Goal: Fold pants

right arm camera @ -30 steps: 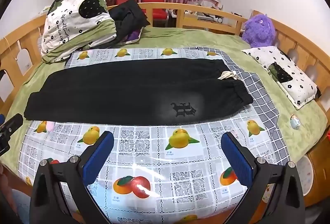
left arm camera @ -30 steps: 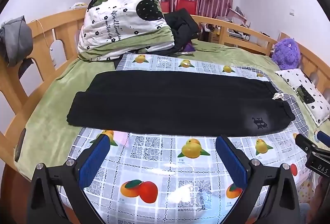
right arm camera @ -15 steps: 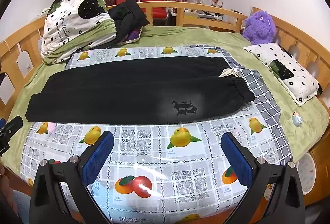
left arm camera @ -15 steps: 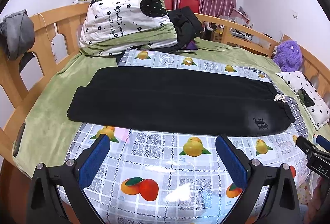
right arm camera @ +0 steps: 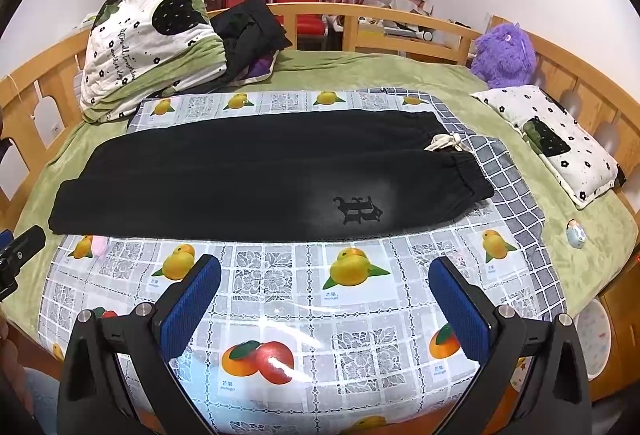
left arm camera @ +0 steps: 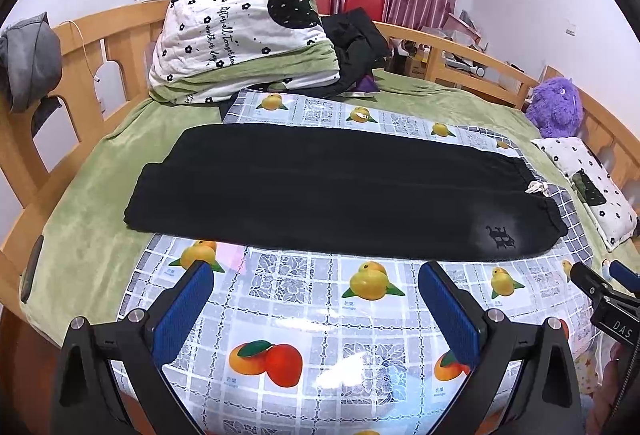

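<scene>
Black pants [left arm camera: 328, 191] lie flat across the fruit-print cloth [left arm camera: 312, 299] on the bed, folded lengthwise leg on leg, waistband with a white drawstring [right arm camera: 446, 143] at the right, cuffs at the left. A dark logo [right arm camera: 358, 210] shows near the waist. The pants also show in the right wrist view [right arm camera: 256, 179]. My left gripper [left arm camera: 316, 299] is open and empty, short of the pants' near edge. My right gripper [right arm camera: 324, 295] is open and empty, also short of the near edge. Its tip shows at the right edge of the left wrist view [left arm camera: 600, 295].
A folded floral quilt [left arm camera: 240, 35] and dark clothes [left arm camera: 356, 43] are piled at the back left. A purple plush toy [right arm camera: 504, 55] and a small pillow [right arm camera: 556, 139] lie at the right. Wooden rails [left arm camera: 92, 47] ring the green bed.
Both grippers have moved slightly forward and up; the pants have not moved and both grippers stay open.
</scene>
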### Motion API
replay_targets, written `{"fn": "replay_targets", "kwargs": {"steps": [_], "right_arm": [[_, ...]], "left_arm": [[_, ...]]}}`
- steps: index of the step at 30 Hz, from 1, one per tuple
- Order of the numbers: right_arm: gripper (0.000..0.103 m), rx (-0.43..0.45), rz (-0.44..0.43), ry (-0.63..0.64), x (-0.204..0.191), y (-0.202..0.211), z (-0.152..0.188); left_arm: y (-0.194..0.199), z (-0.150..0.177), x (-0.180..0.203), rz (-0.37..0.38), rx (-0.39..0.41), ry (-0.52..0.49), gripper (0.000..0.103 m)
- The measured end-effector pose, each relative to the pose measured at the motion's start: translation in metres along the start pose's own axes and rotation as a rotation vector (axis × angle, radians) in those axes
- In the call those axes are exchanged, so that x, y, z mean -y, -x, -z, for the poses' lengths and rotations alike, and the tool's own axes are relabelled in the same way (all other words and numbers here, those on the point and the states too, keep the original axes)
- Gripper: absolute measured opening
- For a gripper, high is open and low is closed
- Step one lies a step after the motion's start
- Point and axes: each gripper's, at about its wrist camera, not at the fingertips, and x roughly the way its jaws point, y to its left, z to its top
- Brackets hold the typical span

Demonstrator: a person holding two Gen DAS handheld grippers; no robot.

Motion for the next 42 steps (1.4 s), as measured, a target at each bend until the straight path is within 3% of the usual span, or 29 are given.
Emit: {"fn": "replay_targets", "kwargs": {"steps": [42], "right_arm": [[0.102,-0.007,-0.001,-0.005,-0.0024,-0.0023,-0.0001]], "left_arm": [[0.0042,0.0045,0.0074,0.042,0.010,-0.020,0.103]]}}
